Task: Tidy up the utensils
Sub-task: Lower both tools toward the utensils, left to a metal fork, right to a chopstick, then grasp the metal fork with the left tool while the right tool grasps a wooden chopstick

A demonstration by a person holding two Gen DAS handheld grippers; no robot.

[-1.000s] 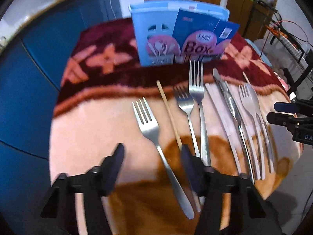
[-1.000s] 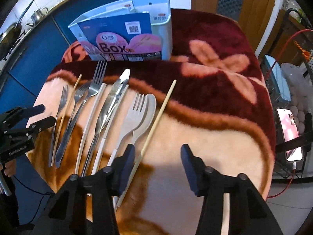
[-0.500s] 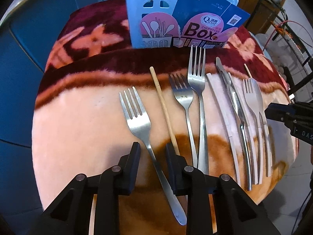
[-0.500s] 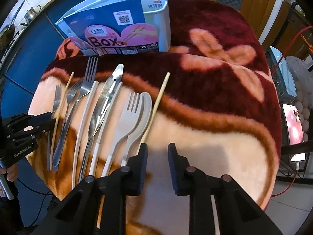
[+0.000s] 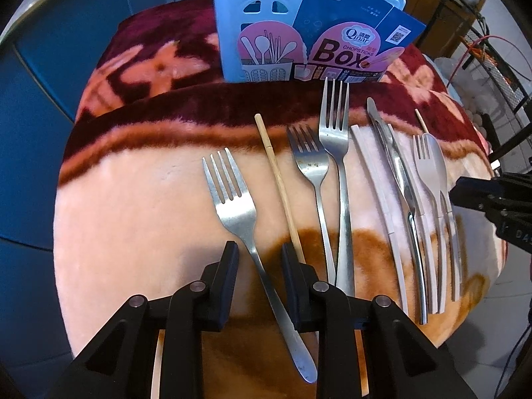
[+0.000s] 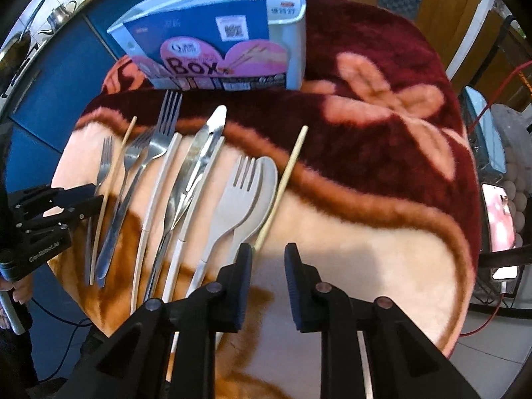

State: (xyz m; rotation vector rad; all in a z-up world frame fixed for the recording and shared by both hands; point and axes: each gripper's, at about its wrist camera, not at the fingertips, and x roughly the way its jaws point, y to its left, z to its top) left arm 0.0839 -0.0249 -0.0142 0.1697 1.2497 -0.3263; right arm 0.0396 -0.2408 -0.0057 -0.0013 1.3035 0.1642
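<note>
our left gripper (image 5: 259,259) has just been narrowing its jaws; they straddle the fork (image 5: 246,219) handle at lower centre, not yet pinching. its long axis runs up-left. our right gripper (image 6: 267,259), jaws part-spread and empty, has the chopstick (image 6: 282,183) just left.

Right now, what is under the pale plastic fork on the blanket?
A pale plastic spoon lies under the pale plastic fork; its bowl shows beside the tines. Its handle is mostly covered, and the fuzzy patterned blanket lies beneath both.
</note>
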